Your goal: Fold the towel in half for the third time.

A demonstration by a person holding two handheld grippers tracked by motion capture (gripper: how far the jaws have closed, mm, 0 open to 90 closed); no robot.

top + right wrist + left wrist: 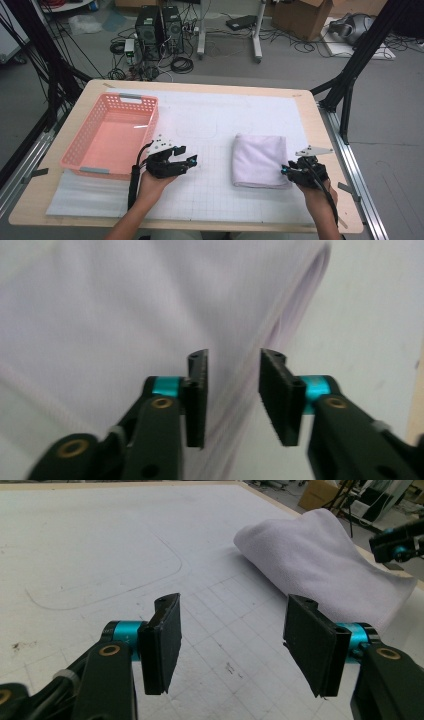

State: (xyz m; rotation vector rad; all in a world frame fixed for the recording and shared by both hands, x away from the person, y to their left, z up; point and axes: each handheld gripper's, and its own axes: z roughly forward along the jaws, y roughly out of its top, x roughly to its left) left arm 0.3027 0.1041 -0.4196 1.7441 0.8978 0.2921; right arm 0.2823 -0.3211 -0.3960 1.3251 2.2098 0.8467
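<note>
- Lying folded on the white mat [210,195], the pale lilac towel [260,160] sits well to the right of the pink basket [75,150], near the table's right edge
- Right gripper [286,171] sits at the towel's near right corner, its jaws spread with nothing pinched; in the right gripper view [232,390] the towel's folded edge runs beneath the gap between the pads, which do not press on it
- Left gripper [192,160] hovers between the basket and the towel, just off the basket's near right corner and apart from the towel; its jaws stand wide and empty [227,645]
- In the left gripper view the towel [315,560] lies ahead and to the right, with only gridded mat [100,555] between the pads
</note>
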